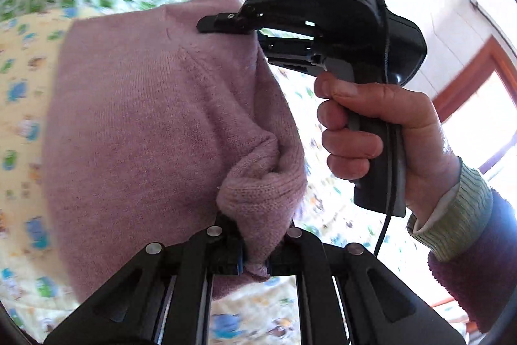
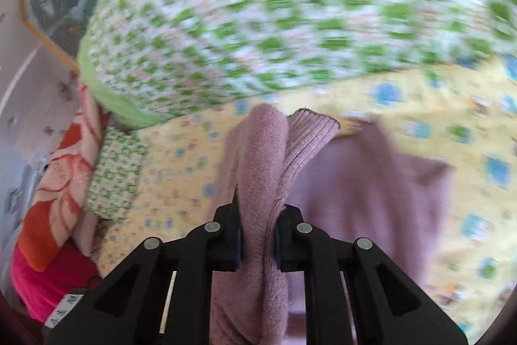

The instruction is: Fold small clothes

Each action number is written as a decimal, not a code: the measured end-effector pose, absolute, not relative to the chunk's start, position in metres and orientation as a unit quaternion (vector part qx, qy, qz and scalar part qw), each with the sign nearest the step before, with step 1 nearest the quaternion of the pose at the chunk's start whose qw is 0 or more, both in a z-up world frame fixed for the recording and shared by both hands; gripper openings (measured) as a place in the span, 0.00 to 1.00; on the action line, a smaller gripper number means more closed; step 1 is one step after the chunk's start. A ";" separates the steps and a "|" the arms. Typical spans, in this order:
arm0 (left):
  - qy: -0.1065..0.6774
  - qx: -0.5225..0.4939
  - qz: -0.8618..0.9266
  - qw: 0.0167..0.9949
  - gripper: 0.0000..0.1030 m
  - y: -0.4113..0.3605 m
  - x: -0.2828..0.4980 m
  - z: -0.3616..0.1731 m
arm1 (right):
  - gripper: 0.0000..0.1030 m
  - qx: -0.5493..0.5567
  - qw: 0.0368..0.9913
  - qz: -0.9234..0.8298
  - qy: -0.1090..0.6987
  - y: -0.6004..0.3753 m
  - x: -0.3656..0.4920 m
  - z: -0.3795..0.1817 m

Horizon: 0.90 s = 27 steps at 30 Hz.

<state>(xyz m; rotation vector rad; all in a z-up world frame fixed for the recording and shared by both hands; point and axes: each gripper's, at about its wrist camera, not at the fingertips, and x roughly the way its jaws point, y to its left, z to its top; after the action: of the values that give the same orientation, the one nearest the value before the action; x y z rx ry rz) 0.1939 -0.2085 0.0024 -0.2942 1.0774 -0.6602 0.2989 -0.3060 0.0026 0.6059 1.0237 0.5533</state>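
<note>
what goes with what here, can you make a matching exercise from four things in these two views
Things:
1. sweater
2. quilt
3. sheet
4. sleeve cuff

Descriptions:
a. green and white checks
b. pinkish knit, held in both grippers
c. pale green ribbing at the wrist
d. yellow with small cartoon prints

Pairs: 1-b, 2-a, 3-d, 4-c
</note>
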 end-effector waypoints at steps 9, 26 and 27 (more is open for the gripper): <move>0.527 -0.114 -0.317 0.780 0.07 -0.237 0.205 -0.018 | 0.15 0.322 0.792 0.198 0.481 -0.360 0.279 -0.038; 0.573 -0.117 -0.316 0.747 0.35 -0.252 0.223 -0.046 | 0.24 0.344 0.781 0.177 0.490 -0.368 0.280 -0.071; 0.573 -0.120 -0.321 0.745 0.42 -0.251 0.222 -0.045 | 0.24 0.344 0.785 0.171 0.486 -0.372 0.277 -0.068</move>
<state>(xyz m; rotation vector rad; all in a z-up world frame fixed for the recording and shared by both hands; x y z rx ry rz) 0.2217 -0.2515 -0.0449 -0.2626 1.2552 -0.7019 0.2771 -0.3720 -0.0675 0.7412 1.0489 0.3682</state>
